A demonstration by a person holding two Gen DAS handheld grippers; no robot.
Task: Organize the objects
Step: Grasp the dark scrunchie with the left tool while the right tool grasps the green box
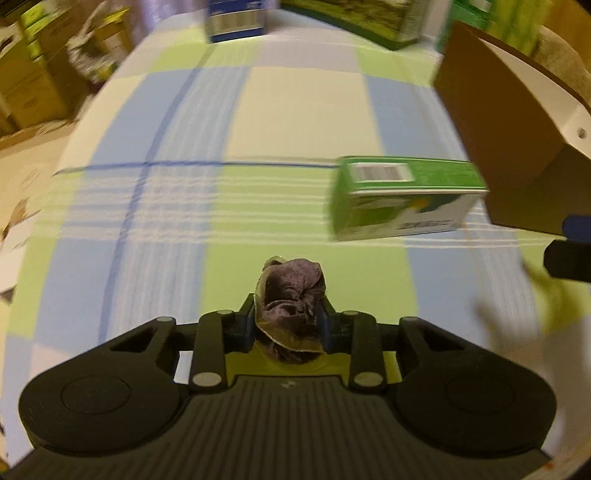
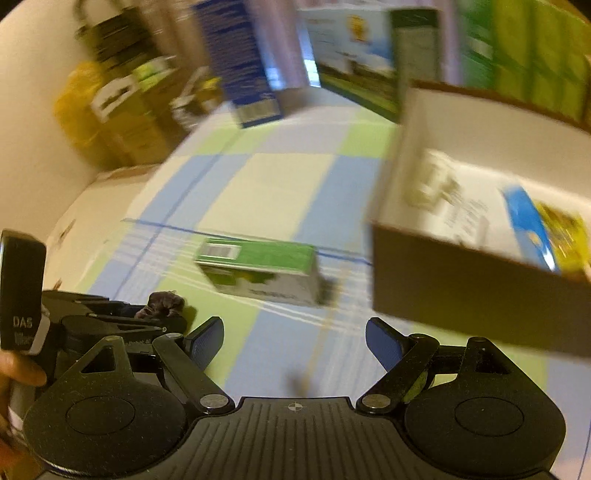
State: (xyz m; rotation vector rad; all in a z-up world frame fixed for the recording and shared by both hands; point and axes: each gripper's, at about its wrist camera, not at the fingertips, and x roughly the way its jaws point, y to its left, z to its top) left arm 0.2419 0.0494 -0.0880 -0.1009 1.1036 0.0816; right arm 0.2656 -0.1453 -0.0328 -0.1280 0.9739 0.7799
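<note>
My left gripper point(image 1: 286, 325) is shut on a crumpled dark purple cloth point(image 1: 291, 295), held above the checked tablecloth. The same cloth point(image 2: 162, 302) and the left gripper's body show at the lower left of the right wrist view. A green carton point(image 1: 402, 195) lies on its side ahead and to the right; in the right wrist view the green carton point(image 2: 262, 271) lies just ahead. My right gripper point(image 2: 295, 345) is open and holds nothing. A brown cardboard box point(image 2: 476, 229) with a white inside stands at the right and holds a printed packet.
The checked blue, green and cream tablecloth point(image 1: 229, 206) covers the table. A blue carton point(image 1: 238, 18) and a large green printed box point(image 1: 354, 22) stand at the far edge. Stacked cardboard boxes point(image 1: 33, 74) stand beyond the table's left side. The brown box point(image 1: 509, 147) rises at the right.
</note>
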